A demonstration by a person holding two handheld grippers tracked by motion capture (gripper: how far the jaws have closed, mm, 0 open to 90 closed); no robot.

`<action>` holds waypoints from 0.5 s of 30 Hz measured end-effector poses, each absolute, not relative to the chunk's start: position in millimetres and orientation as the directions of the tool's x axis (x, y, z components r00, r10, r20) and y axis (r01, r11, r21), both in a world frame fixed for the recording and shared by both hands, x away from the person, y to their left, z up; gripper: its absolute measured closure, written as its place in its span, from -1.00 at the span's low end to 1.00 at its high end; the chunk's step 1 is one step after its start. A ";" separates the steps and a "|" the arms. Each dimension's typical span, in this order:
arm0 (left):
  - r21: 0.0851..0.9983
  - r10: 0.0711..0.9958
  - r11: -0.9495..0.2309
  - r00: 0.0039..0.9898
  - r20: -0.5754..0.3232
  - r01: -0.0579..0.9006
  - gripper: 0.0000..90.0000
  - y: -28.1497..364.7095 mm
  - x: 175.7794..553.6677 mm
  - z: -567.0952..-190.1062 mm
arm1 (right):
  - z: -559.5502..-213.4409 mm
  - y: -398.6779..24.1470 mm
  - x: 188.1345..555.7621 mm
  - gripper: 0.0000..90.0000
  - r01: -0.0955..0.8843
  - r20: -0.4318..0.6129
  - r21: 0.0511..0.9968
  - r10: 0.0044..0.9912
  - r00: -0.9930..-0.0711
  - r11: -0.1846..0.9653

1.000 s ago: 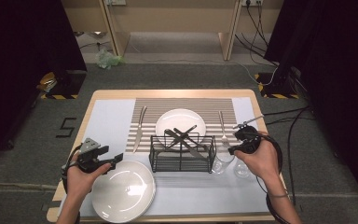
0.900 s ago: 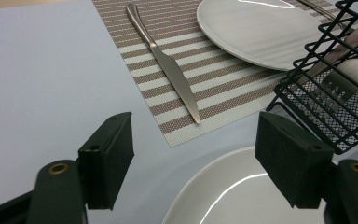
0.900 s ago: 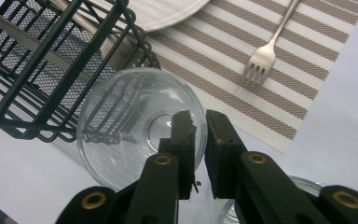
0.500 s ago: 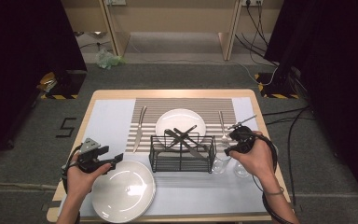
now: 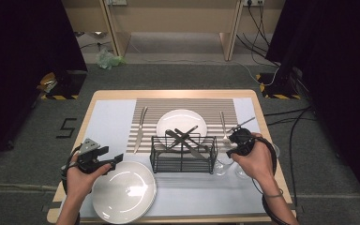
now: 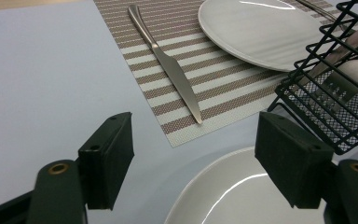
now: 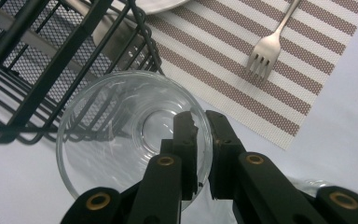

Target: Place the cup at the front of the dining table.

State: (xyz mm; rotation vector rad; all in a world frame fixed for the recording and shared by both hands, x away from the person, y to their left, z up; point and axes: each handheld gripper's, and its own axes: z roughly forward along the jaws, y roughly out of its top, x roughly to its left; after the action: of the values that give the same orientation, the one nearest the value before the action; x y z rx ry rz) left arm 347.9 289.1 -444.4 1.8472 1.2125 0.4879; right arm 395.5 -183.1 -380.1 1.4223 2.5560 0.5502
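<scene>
Glass (image 7: 133, 135) rim sits pinched by right hand-held gripper (image 7: 200, 123), seen close.

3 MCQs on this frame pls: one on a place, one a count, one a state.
1. Where does the knife lie?
A. on the striped mat
B. in the basket
C. on the near plate

2. How many white plates are on the table?
A. one
B. two
C. four

3. How does the right gripper stand at the glass?
A. wide open above it
B. shut on its rim
C. away from it

Key: 1 A, the knife rests on the striped mat, left of the far plate. 2 B, the far plate and the near plate. 3 B, one jaw is inside the rim and one outside, pinched together.
</scene>
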 end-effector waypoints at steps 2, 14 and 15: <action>0.818 0.883 -0.167 0.452 -0.125 0.551 -0.39 289.2 347.9 -444.3 | -380.1 -184.3 394.0 0.87 0.782 0.035 0.398 0.844 -0.535 0.479; 0.817 0.883 -0.168 0.452 -0.124 0.552 -0.39 287.9 348.3 -444.9 | -373.4 -192.1 377.5 0.90 0.771 0.023 0.417 0.842 -0.539 0.482; 0.817 0.883 -0.168 0.452 -0.124 0.552 -0.39 287.8 348.2 -444.9 | -372.1 -191.3 375.1 0.90 0.771 0.016 0.412 0.842 -0.539 0.486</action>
State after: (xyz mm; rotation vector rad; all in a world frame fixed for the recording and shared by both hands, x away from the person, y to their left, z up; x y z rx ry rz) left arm 348.2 287.8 -444.9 1.8483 1.2146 0.4874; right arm 375.1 -191.3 -372.1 1.3960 2.5416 0.5591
